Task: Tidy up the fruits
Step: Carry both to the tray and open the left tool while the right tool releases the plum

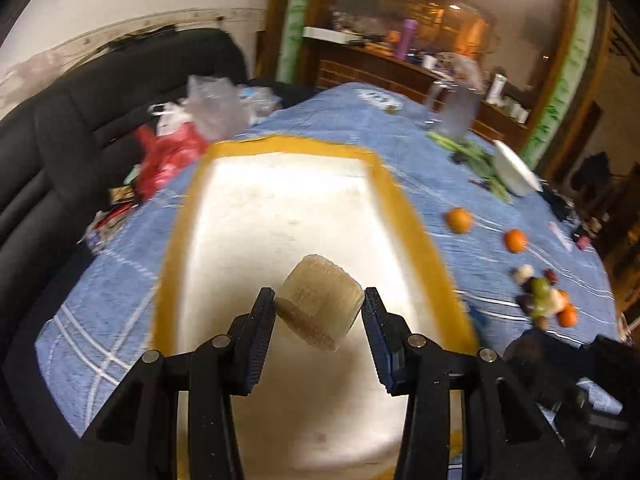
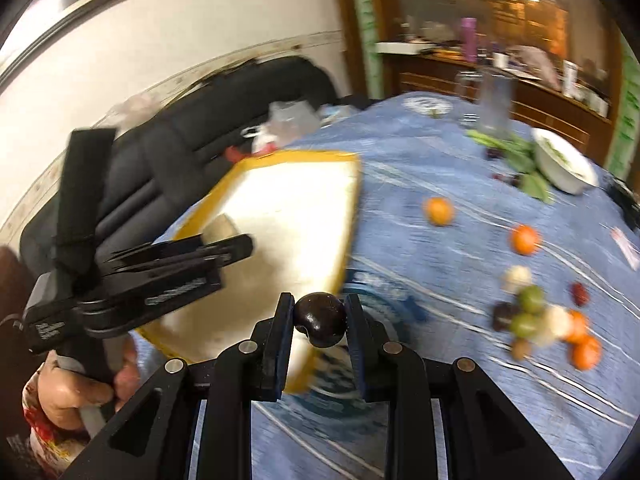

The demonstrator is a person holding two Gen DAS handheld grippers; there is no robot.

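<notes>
left hand-held gripper (image 1: 319, 305): clamped on a pale tan ridged cylinder (image 1: 320, 300), tilted, held above the tray floor
right hand-held gripper (image 2: 320, 316): clamped on a dark glossy round fruit (image 2: 320, 318), maybe a plum; stem dimple faces camera
tray (image 1: 404, 216): white inside, yellow rim, empty apart from the cylinder held over it; sits on blue checked cloth over the tabletop (image 1: 400, 128)
dark fruit position: over the tray's near right corner, right at the yellow rim
loose oranges: two on the cloth right of the tray, well apart from it — (image 2: 439, 211) and (image 2: 525, 239)
fruit pile (image 2: 540, 320): further right, near tabletop edge; green, orange, whitish, dark pieces touching; blurred, exact types unclear
white bowl (image 2: 564, 166): far right, tilted, with green leaves (image 2: 520, 156) just beside it
person's hand (image 2: 80, 388): lower left of right wrist view, gripping the left tool's handle
background: black sofa (image 1: 80, 128) behind the tabletop, plastic bags (image 1: 200, 112) at its far left edge
image quality: motion blur in both views
</notes>
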